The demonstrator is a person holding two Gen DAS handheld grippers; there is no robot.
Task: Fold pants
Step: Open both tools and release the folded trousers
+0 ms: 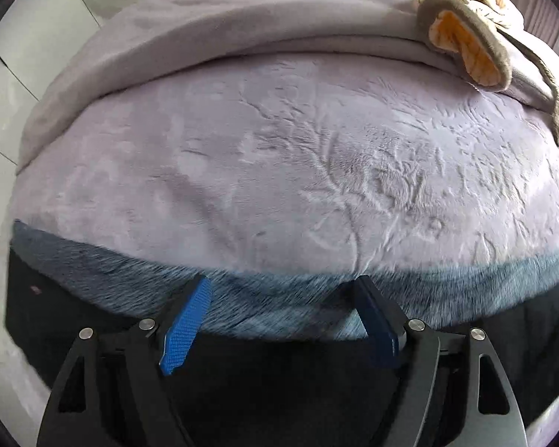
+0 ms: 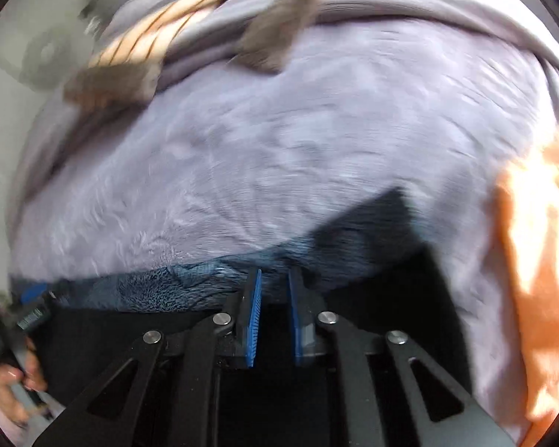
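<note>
Black on the outside with a blue-grey fleecy lining turned up along the edge, the pants (image 1: 279,309) lie across the near side of a bed covered by a lilac plush blanket (image 1: 279,156). In the left wrist view the left hand-held gripper (image 1: 283,298) has its 2 blue fingers spread wide, tips resting on the fleecy band, with nothing pinched between them. In the right wrist view, which is blurred, the pants (image 2: 175,290) run along the lower part of the picture, and the right hand-held gripper (image 2: 274,279) has its 2 fingers drawn close with a narrow gap left between them; whether cloth is caught there I cannot tell. At that view's left edge the person's left hand (image 2: 11,387) grips the other tool's handle. Farther back on the bed, a folded grey cover (image 1: 242,37) lies across the blanket, and a striped cream and brown garment (image 1: 466,22) sits on it. An orange patch (image 2: 540,260) shows at the right.
</note>
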